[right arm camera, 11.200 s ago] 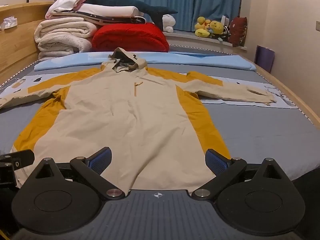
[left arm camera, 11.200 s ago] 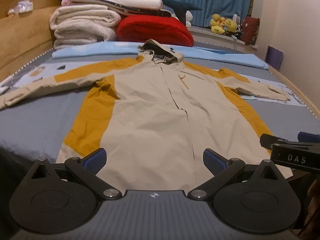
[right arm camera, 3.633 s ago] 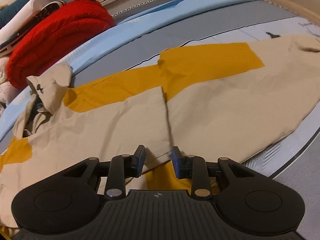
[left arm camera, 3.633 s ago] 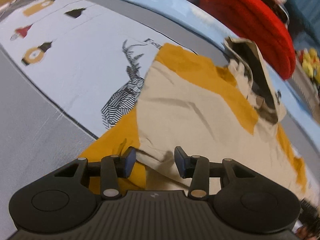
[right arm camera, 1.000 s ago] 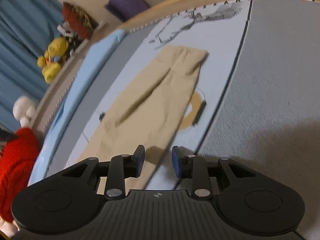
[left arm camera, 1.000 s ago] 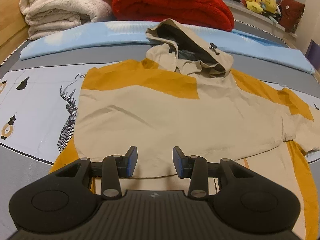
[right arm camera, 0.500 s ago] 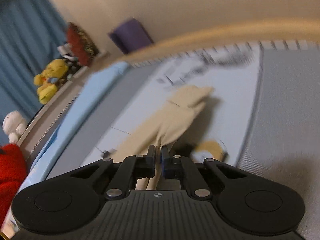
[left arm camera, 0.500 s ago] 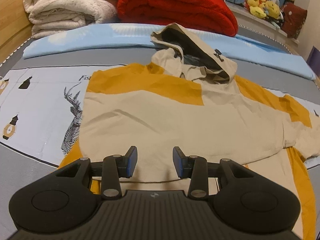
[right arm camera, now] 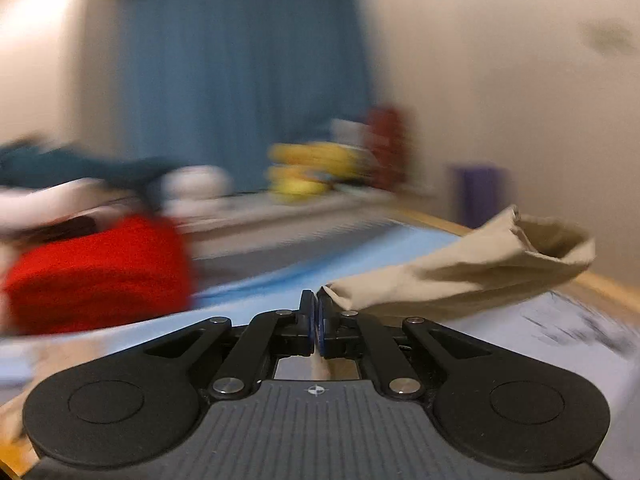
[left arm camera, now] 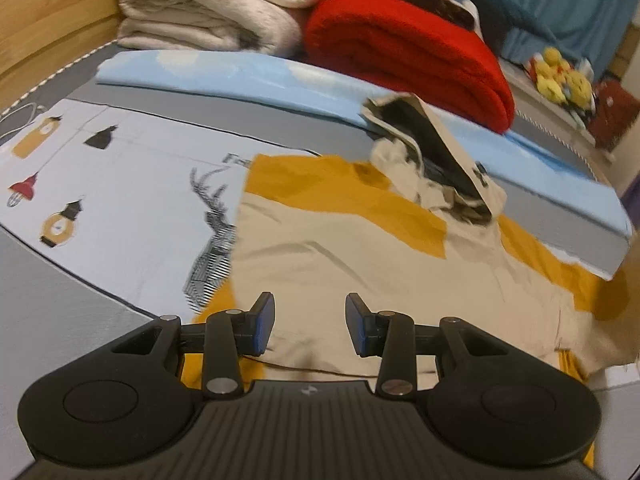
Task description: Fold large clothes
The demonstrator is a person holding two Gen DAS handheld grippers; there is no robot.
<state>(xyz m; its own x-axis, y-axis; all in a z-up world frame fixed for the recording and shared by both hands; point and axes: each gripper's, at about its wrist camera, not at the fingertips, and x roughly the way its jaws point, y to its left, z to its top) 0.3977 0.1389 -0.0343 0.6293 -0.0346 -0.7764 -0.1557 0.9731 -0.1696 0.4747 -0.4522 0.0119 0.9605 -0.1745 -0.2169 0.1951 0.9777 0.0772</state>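
Observation:
A beige and mustard hooded jacket (left arm camera: pixel 360 264) lies on the bed, its left sleeve folded across the chest and its hood (left arm camera: pixel 432 160) at the far end. My left gripper (left arm camera: pixel 310 320) is open and empty, low over the jacket's near folded edge. My right gripper (right arm camera: pixel 315 322) is shut on the jacket's beige right sleeve (right arm camera: pixel 472 272) and holds it up in the air; the cuff hangs out to the right. The right wrist view is motion-blurred.
The bed (left arm camera: pixel 100 184) has a grey and light-blue printed cover. Folded white blankets (left arm camera: pixel 208 12) and a red blanket (left arm camera: pixel 404 48) are stacked at the head. Plush toys (left arm camera: pixel 564 80) and blue curtains (right arm camera: pixel 240 80) are behind. A wooden bed frame (left arm camera: pixel 52 20) runs along the left.
My right gripper has closed on the sleeve and lifted it off the bed, swinging fast. My left gripper has moved lower and closer to the jacket, tilting left.

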